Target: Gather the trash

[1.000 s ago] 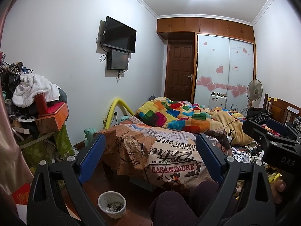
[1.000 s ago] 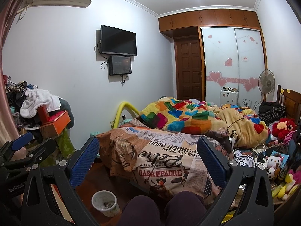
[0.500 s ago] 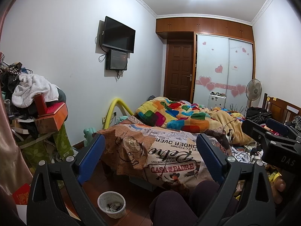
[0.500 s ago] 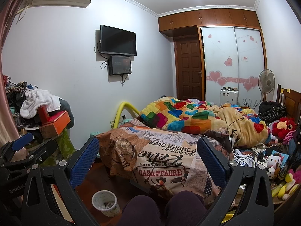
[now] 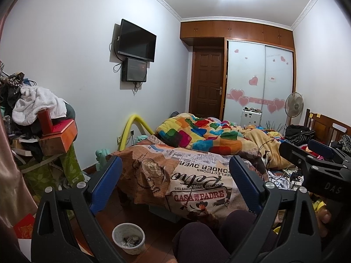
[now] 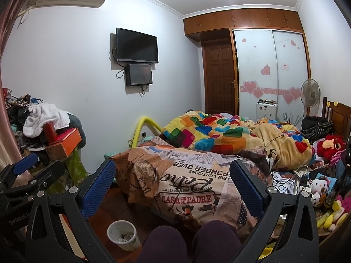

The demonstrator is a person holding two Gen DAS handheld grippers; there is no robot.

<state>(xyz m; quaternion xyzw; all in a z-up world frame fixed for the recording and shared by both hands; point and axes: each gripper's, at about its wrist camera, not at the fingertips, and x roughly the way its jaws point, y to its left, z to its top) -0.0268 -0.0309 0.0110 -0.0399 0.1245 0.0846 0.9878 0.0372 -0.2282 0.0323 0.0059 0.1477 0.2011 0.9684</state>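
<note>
A small white trash bin (image 5: 129,240) with some scraps inside stands on the dark wood floor near my knees; it also shows in the right wrist view (image 6: 122,235). My left gripper (image 5: 175,184) is open and empty, held up facing the bed. My right gripper (image 6: 172,185) is open and empty, held beside it at about the same height. The right gripper shows at the right edge of the left wrist view (image 5: 316,164), and the left gripper at the left edge of the right wrist view (image 6: 28,175).
A bed (image 5: 197,175) with a printed cover and a colourful quilt (image 5: 204,131) fills the middle. A cluttered pile of boxes and clothes (image 5: 43,127) stands at the left. Toys and cables (image 6: 316,186) lie at the right. My knees (image 6: 186,239) are in the foreground.
The left wrist view has shifted very slightly; both grippers stay open and nothing has been picked up.
</note>
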